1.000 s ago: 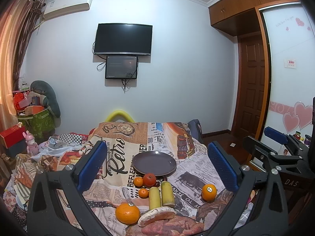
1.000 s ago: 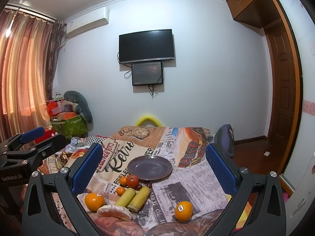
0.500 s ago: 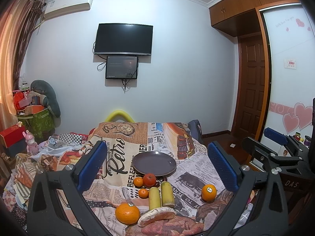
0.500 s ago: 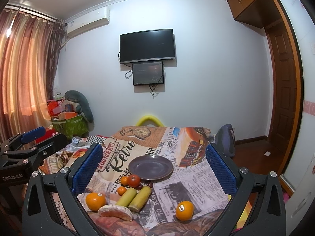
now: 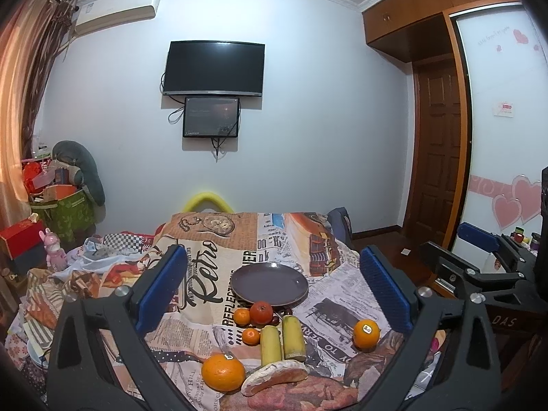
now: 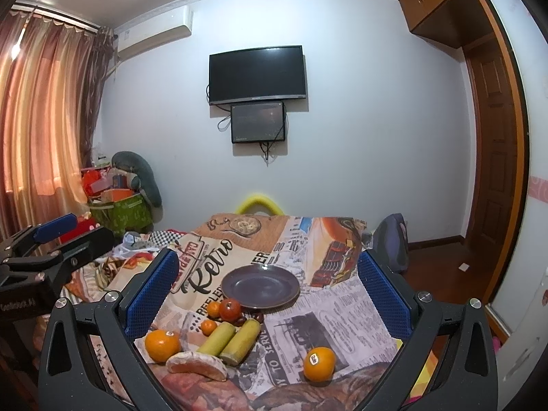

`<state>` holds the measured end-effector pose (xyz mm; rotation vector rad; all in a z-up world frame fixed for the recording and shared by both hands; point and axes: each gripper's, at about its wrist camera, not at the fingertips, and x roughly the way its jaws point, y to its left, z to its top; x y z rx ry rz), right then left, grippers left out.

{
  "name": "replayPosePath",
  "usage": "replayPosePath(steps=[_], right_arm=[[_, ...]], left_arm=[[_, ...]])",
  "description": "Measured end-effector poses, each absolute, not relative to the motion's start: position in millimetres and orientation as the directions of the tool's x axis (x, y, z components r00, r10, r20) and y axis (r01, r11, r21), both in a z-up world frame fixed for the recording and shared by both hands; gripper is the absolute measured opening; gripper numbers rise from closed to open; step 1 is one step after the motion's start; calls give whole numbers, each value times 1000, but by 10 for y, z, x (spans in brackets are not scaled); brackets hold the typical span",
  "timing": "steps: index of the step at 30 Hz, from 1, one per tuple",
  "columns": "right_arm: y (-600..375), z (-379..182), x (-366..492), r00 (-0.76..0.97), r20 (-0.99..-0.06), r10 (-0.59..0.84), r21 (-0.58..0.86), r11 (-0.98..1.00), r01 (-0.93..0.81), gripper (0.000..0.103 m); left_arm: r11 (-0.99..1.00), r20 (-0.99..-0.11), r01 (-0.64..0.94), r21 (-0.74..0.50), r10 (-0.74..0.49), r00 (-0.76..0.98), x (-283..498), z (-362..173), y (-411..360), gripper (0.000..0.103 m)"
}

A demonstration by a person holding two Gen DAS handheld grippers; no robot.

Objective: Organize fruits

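We hold the left gripper (image 5: 272, 291) level above the near edge of the cloth-covered surface (image 5: 219, 239), jaws spread wide and gripping nothing. The right gripper (image 6: 269, 291) hovers alongside it at the same height, jaws also spread wide and bare; both point toward the far wall. Each gripper shows at the edge of the other's view. Ahead of us lies the plate (image 5: 269, 283), with a tomato (image 5: 261, 312) and two tangerines (image 5: 242, 316) just in front of it. Nearer still lie two bananas (image 5: 282, 339) side by side, an orange (image 5: 223, 372) to their left, a peel (image 5: 274, 372) touching it, and a second orange (image 5: 366, 333) well apart on the right.
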<state>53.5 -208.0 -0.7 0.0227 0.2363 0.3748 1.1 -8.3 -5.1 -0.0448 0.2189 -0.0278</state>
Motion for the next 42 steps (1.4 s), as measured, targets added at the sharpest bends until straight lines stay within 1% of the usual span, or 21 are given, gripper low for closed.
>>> replayPosePath(steps=[2, 3, 6, 7, 9, 13, 17, 24, 29, 36, 42], right_arm=[[-2094, -34, 567, 901, -235, 363, 66, 931, -358, 101], [-2102, -53, 584, 901, -242, 361, 65, 932, -356, 98], [-2134, -129, 641, 893, -270, 360, 71, 932, -354, 89], [-2155, -171, 682, 888, -289, 358, 76, 933, -351, 89], [-2201, -253, 758, 880, -324, 347, 85, 937, -338, 84], [-2314, -418, 902, 861, -392, 324, 98, 945, -311, 82], [-2403, -563, 1037, 829, -461, 316, 118, 948, -296, 82], [-2446, -839, 1258, 760, -582, 290, 121, 955, -271, 82], [-2452, -1062, 1372, 710, -645, 281, 120, 955, -270, 82], [-2461, -1370, 1552, 643, -710, 288, 154, 954, -258, 82], [-2427, -1626, 1675, 582, -760, 289, 171, 953, -250, 82]], left_arm=[[999, -234, 16, -49, -27, 972, 58, -76, -54, 92], [999, -246, 9, -51, -21, 969, 92, -95, -32, 88], [998, -279, -6, -55, -10, 960, 189, -150, 52, 87], [998, -292, -15, -56, -3, 956, 229, -174, 94, 86], [998, -314, -30, -56, 10, 950, 291, -223, 173, 83], [998, -377, -56, -35, 39, 925, 484, -380, 345, 74], [997, -458, -63, -35, 40, 888, 652, -587, 529, 69], [998, -581, -56, -43, 21, 814, 846, -1000, 664, 68], [996, -679, -41, -83, -26, 734, 1025, -1329, 691, 68], [995, -759, -33, -98, -53, 649, 1172, -1699, 671, 68], [992, -797, -26, -123, -83, 598, 1259, -1884, 639, 69]])
